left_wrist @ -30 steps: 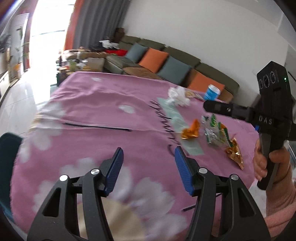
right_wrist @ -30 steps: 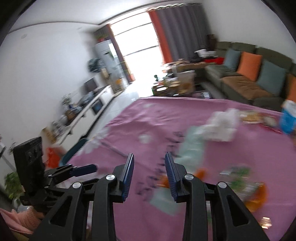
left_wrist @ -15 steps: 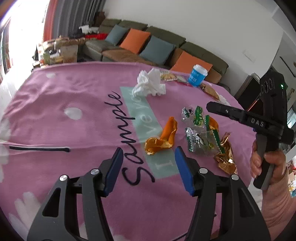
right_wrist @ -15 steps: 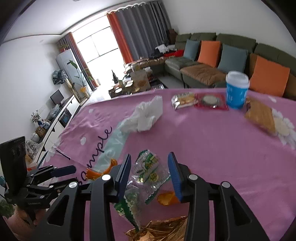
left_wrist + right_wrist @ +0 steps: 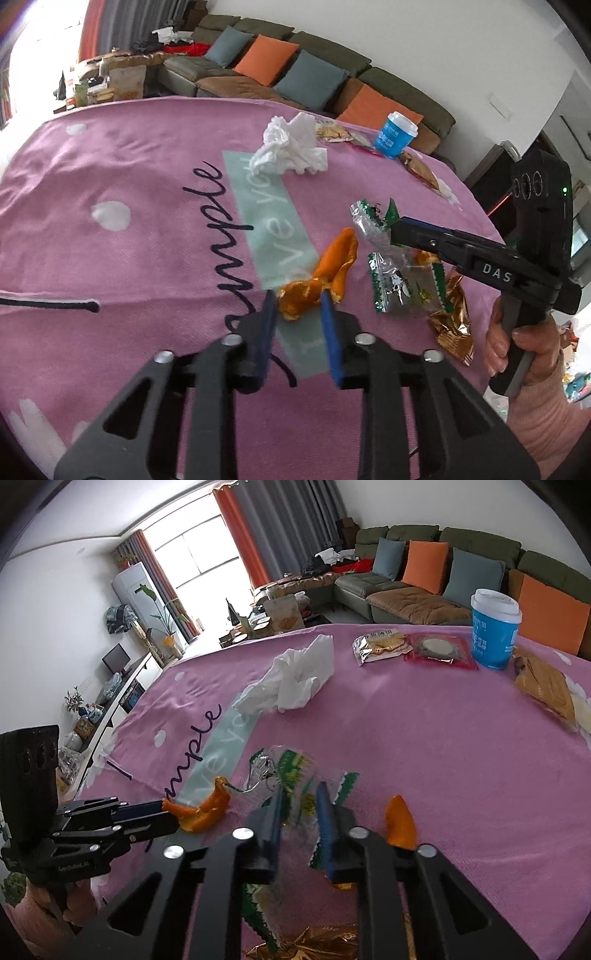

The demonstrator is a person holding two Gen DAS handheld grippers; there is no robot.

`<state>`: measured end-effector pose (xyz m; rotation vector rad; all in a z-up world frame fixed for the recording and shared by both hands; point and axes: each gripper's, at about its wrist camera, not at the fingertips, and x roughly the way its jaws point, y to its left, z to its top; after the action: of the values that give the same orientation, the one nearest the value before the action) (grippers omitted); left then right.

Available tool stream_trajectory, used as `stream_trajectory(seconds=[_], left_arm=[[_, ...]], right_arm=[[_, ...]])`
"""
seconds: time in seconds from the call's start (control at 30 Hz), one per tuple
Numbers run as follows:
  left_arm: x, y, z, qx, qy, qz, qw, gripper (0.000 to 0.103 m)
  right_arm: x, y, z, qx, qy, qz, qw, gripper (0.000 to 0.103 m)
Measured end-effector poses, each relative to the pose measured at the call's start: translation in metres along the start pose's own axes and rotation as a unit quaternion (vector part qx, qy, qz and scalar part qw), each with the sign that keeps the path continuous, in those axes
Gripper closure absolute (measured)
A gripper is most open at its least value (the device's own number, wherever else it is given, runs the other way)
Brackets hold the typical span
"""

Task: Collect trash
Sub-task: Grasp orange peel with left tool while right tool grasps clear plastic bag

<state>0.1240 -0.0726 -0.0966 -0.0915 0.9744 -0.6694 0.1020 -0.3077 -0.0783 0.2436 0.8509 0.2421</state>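
Note:
An orange foil wrapper (image 5: 325, 277) lies on the pink tablecloth (image 5: 129, 258). My left gripper (image 5: 297, 306) is open, its fingertips either side of the wrapper's near end; it also shows in the right wrist view (image 5: 201, 810). Clear green-edged wrappers (image 5: 399, 280) lie to its right, with a gold wrapper (image 5: 450, 321) beyond. My right gripper (image 5: 301, 799) is open with its fingers around a clear green wrapper (image 5: 295, 771); in the left wrist view its fingers (image 5: 417, 230) hover over that pile.
Crumpled white tissue (image 5: 290, 147), a blue paper cup (image 5: 395, 134), snack packets (image 5: 380, 644) and a red packet (image 5: 437, 650) lie at the table's far side. A brown packet (image 5: 545, 686) lies at the right edge. A sofa (image 5: 443, 576) stands behind.
Both grippers have moved forward and down onto the wrappers. The left gripper's jaws have narrowed around the orange wrapper; the right gripper's fingers now straddle the clear green wrapper.

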Motion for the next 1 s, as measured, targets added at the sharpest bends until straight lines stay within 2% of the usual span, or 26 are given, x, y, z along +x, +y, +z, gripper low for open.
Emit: stream_trajectory(seconds=[0.13,0.63,1.0], left_arm=[[-0.002,0.001,-0.001,-0.001,-0.003,-0.001,1.0000,0.083],[-0.037,0.012,-0.010,-0.011,-0.044,0.001,0.9990,0.089],[-0.084,0.049,-0.048,-0.044,-0.068,0.001,0.9967,0.090]], right_arm=[[-0.002,0.003,0.001,-0.005,-0.007,-0.002,1.000,0.095],[-0.021,0.022,0.009,-0.015,-0.042,0.022,0.999,0.096],[-0.015,0.053,0.007,-0.035,-0.039,0.061,0.997,0.096]])
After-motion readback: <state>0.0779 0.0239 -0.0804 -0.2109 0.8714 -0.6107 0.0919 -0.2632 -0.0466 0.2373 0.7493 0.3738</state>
